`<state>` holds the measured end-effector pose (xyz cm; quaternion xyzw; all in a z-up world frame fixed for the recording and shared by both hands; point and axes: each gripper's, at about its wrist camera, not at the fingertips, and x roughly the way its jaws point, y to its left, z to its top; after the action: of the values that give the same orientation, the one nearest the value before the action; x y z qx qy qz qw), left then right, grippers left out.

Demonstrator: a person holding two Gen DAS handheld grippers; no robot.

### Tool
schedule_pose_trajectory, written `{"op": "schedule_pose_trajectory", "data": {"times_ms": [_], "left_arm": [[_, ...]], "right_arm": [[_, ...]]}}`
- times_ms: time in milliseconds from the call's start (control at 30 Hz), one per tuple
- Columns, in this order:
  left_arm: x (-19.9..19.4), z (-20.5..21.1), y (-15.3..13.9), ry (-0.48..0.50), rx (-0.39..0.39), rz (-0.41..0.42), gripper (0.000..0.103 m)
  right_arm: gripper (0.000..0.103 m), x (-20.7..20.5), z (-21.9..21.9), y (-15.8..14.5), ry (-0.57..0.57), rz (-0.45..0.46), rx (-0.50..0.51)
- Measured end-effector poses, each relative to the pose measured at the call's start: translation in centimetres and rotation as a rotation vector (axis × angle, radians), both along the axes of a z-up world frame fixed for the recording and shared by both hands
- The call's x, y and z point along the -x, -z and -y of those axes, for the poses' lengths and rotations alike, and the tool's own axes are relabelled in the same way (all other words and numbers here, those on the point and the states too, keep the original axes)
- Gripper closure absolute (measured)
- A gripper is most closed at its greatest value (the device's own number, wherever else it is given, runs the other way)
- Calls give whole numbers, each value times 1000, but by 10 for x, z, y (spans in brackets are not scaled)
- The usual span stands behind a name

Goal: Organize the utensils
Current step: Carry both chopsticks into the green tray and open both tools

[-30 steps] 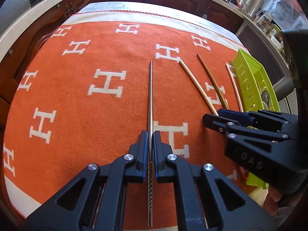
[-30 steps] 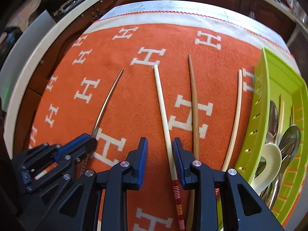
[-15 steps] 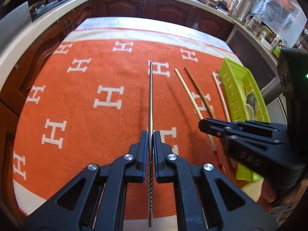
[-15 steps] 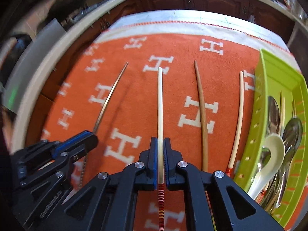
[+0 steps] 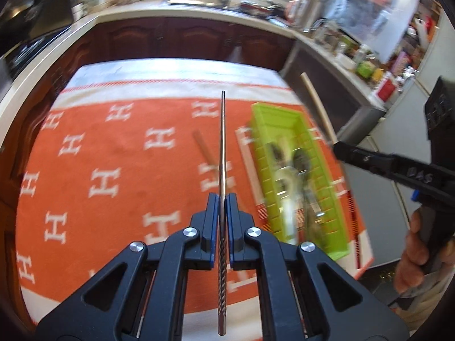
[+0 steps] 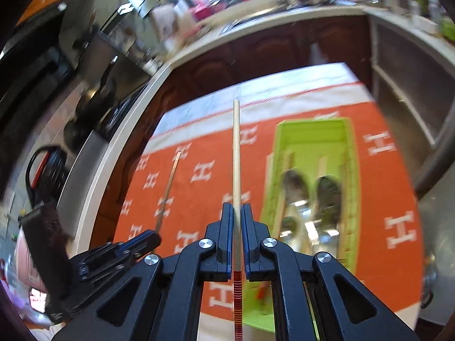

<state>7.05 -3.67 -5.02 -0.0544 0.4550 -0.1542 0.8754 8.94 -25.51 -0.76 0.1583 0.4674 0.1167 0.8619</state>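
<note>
My left gripper (image 5: 222,199) is shut on a metal chopstick (image 5: 222,142) with a twisted handle, held high above the orange cloth (image 5: 113,156). My right gripper (image 6: 236,209) is shut on a pale wooden chopstick (image 6: 236,153) with a red-striped end, also lifted. The green utensil tray (image 6: 310,136) holds spoons (image 6: 327,190) and lies to the right of both chopsticks; it also shows in the left wrist view (image 5: 273,119). A brown chopstick (image 5: 203,147) and a pale one (image 5: 246,156) lie on the cloth beside the tray. The right gripper appears in the left wrist view (image 5: 338,147), the left gripper in the right wrist view (image 6: 155,236).
The cloth covers a counter island (image 5: 170,68) with dark wooden cabinets (image 5: 170,39) behind it. A cluttered countertop (image 5: 341,54) runs along the back and right. A stove with pans (image 6: 93,99) stands to the left.
Both grippers have lifted and tilted up with their chopsticks and moved right toward the tray. The view is motion-blurred. One second ago the right gripper was open around the pale chopstick.
</note>
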Motion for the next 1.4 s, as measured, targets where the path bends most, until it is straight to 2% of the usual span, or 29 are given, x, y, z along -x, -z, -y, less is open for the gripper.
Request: {"op": "schedule_pose_trajectory", "data": {"times_ms": [167,333,700,800,967,1233,1333,1400], "left_arm": [[-12,47,-14,79,16,-3,99],[-26,85,-8,117,16,-36,99],[-57,107,31,110,54,-160,99],[-57,110,34,115,44,-158,99],[-54,103,30,109,20,-132,99],[-48,58,20,27,-13,-99,98],[-44,33,19,-26,-28,-89,91],[-42,18,20,-62,-42,-80,82]], "right_arm": [[98,9,44,-5,76,-1,-8],[98,8,66,12,125,-32,-16],[97,-17,73,64,146,-104,-10],[96,-25,72,77,141,-132,-13],[94,-32,73,89,141,-143,-28],[94,-27,59,77,107,-108,-20],[94,-23,50,71,78,-97,-9],[94,-21,42,67,58,-89,3]]}}
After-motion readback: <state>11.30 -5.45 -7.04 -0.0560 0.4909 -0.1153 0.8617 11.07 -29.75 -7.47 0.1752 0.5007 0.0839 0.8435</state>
